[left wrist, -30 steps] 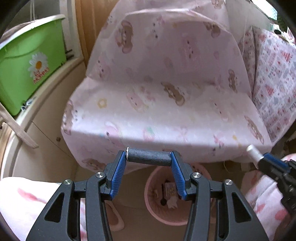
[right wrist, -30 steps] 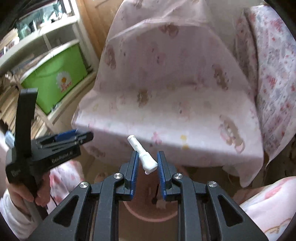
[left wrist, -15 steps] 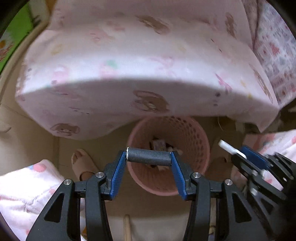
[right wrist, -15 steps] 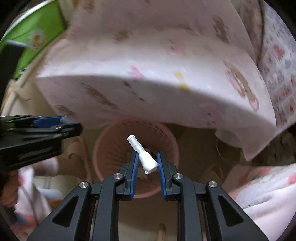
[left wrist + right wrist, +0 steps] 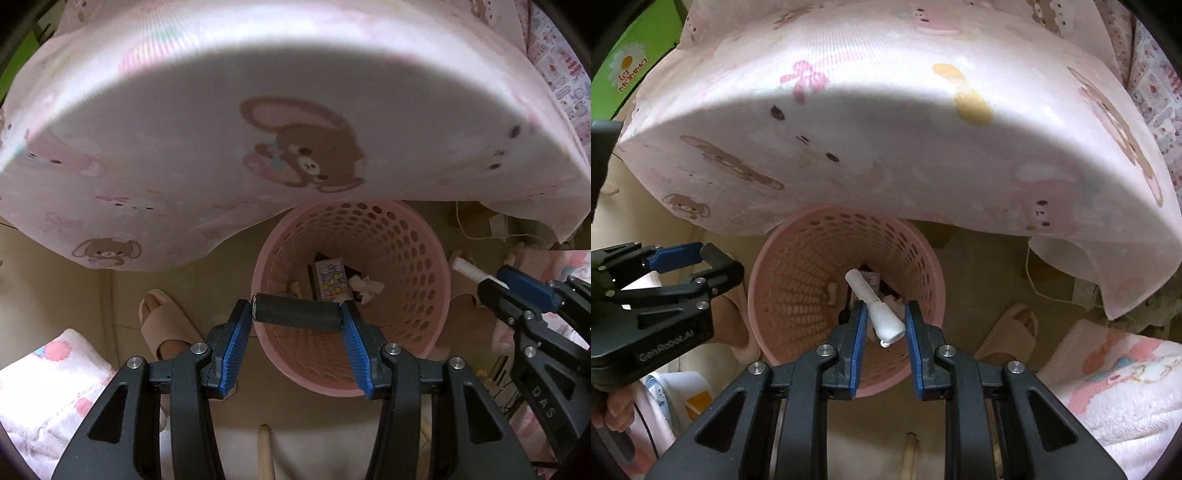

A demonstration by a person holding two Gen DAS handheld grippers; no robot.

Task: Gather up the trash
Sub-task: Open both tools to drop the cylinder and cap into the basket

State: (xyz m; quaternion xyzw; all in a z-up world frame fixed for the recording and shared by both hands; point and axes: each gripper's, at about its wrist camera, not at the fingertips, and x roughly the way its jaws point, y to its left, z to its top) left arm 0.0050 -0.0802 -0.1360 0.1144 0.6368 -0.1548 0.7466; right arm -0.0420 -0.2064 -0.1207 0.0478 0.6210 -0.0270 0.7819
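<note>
A pink perforated trash basket (image 5: 417, 266) stands on the floor under the table edge; it also shows in the right wrist view (image 5: 798, 280). It holds a small printed box (image 5: 330, 277) and crumpled scraps. My left gripper (image 5: 296, 314) is shut on a dark grey cylinder (image 5: 295, 312), held crosswise above the basket's near rim. My right gripper (image 5: 883, 317) is shut on a white plastic tube (image 5: 873, 304), held over the basket's opening. The right gripper also shows at the right of the left wrist view (image 5: 517, 291), the left gripper at the left of the right wrist view (image 5: 683, 273).
A table draped in a pink bear-print cloth (image 5: 295, 110) overhangs the basket's far side. A foot in a beige slipper (image 5: 166, 321) stands left of the basket, another slipper (image 5: 1008, 328) to its right. A white cord (image 5: 1045, 288) lies on the floor. A green bin (image 5: 628, 66) is far left.
Both grippers have tilted down and moved in, from facing the table top to hanging over the pink basket. Each still holds its item.
</note>
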